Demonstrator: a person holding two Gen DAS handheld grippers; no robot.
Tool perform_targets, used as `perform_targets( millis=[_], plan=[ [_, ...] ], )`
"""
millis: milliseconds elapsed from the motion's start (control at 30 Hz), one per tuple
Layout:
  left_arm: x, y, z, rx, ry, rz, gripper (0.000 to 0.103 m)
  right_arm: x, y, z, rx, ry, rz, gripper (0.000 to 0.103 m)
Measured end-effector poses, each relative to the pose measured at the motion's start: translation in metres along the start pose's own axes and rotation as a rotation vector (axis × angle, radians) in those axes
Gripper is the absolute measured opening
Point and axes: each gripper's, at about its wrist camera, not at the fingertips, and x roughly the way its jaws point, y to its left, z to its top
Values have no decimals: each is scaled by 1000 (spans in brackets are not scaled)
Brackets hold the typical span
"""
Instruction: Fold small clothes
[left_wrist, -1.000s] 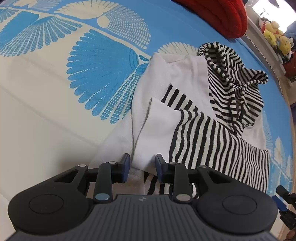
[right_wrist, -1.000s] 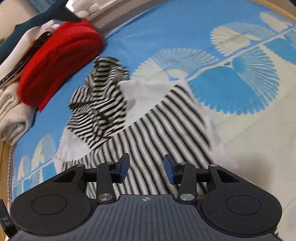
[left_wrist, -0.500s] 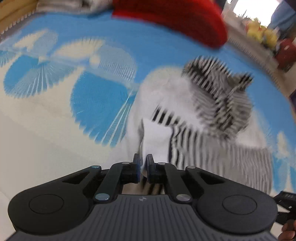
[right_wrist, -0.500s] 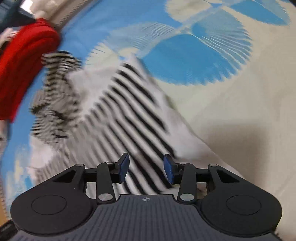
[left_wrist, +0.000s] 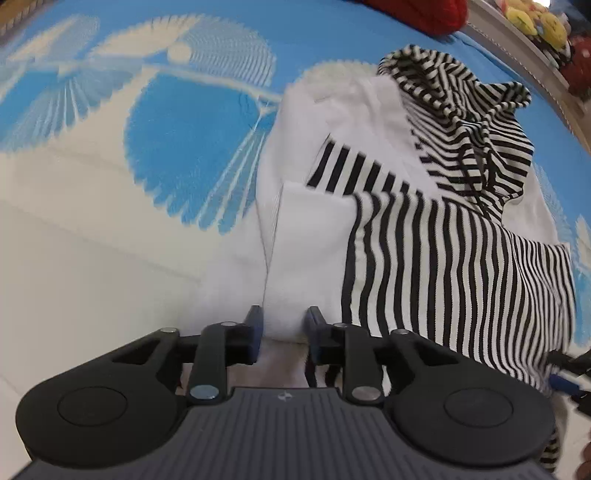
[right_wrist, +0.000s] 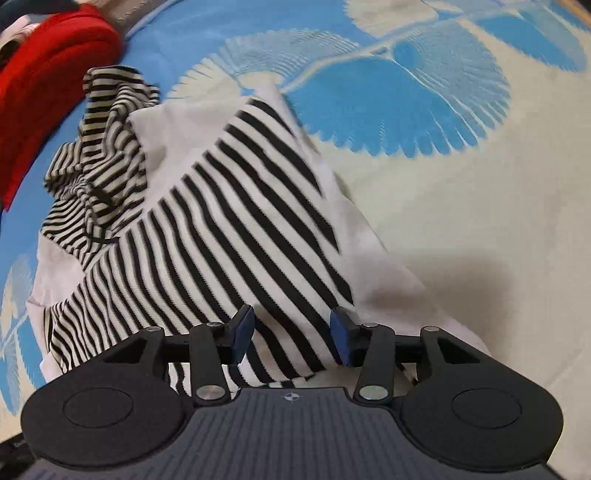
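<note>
A small hooded top, white with black-and-white striped panels (left_wrist: 443, 251) and a striped hood (left_wrist: 465, 107), lies partly folded on a blue-and-cream patterned bedspread (left_wrist: 184, 147). My left gripper (left_wrist: 282, 334) is open, its jaws either side of a white folded sleeve end (left_wrist: 310, 236) at the garment's near edge. My right gripper (right_wrist: 291, 334) is open over the striped panel (right_wrist: 229, 229) near its lower edge. The right gripper's blue tip shows at the left wrist view's right edge (left_wrist: 563, 382).
A red folded item (right_wrist: 51, 85) lies beyond the hood at the bed's far side, also in the left wrist view (left_wrist: 424, 14). Plush toys (left_wrist: 535, 22) sit on a ledge behind. Bare bedspread (right_wrist: 461, 184) spreads right of the garment.
My left gripper was shut on the white sleeve end half a second ago and has opened, leaving it lying flat. The right gripper stayed open and shifted over the striped panel.
</note>
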Motion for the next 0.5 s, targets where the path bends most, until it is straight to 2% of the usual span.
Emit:
perform_targets(
  millis=[100, 133, 233, 267, 367, 500],
  plan=[
    [-18, -10, 4, 63, -109, -3, 35, -17, 10, 4, -72, -64, 18, 48],
    [-16, -11, 4, 66, -109, -11, 37, -23, 15, 5, -119, -98, 18, 49],
    [10, -11, -4, 22, 20, -2, 37, -26, 22, 6, -212, -120, -2, 52],
    [14, -10, -4, 16, 21, 11, 39, -24, 21, 6, -208, -101, -8, 52],
    [-1, -22, 2, 64, -49, 37, 39, -28, 22, 6, -217, -85, 9, 52],
    [-24, -38, 7, 124, -159, 31, 39, -44, 34, 4, -361, -151, -11, 55]
  ],
)
